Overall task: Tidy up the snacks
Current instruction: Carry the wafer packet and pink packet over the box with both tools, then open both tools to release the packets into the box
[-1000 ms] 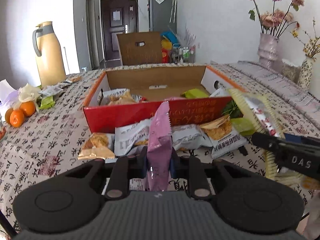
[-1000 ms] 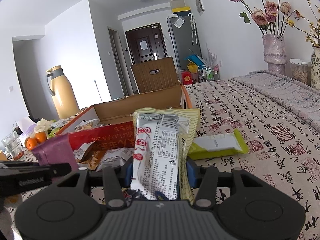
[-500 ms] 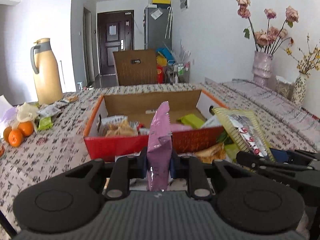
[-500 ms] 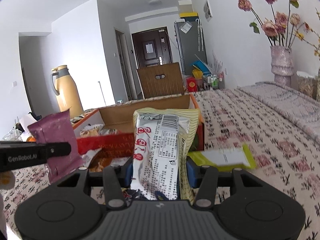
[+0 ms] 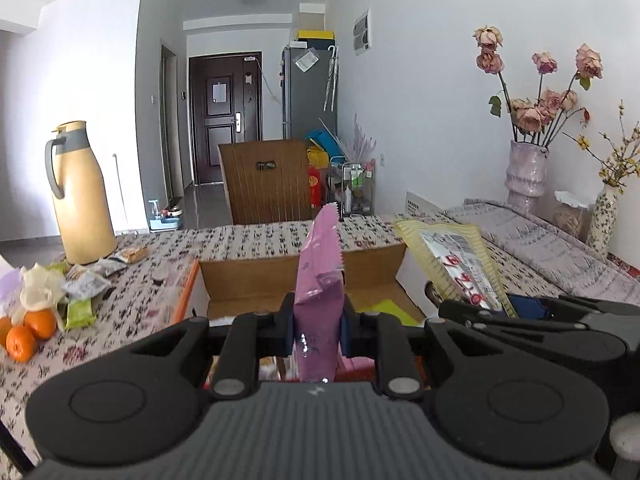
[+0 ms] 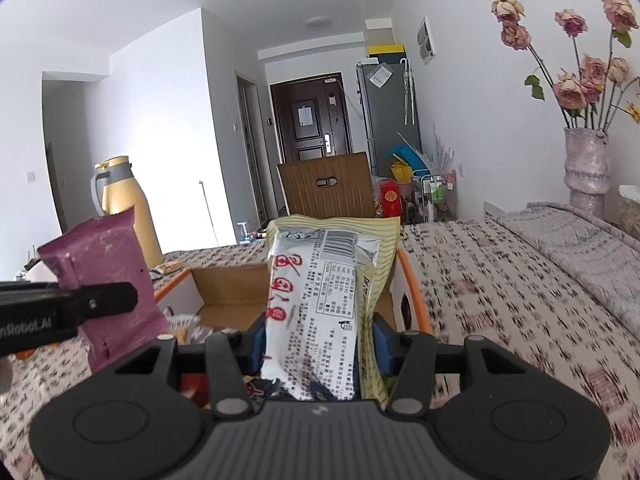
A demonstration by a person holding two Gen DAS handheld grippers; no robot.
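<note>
Hand-held grippers L (image 5: 317, 330) & R (image 6: 318, 346) each clamped on a snack, poised over box (image 5: 256, 276).
Purple pack (image 5: 320, 304) pinched thin by L, yellow pack (image 6: 320, 300) by R; close together above box, could collide or snag rim, dropping outside onto bench (image 5: 132, 312).

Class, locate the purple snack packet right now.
The purple snack packet stands clamped in the left hand-held gripper, above the cardboard box, left of the yellow packet.

left claw (image 5: 318, 330): matte black housing, ribbed grey top panel, two round raised discs at the sides, silver pivot screws on the linkage arms, blue pads inside the fingers (image 5: 285, 326). right claw (image 6: 318, 346): same build, same ribbed panel, discs, screws and blue pads. white lettering, partly cut off at the frame edge, runs along the left claw's outer side.
</note>
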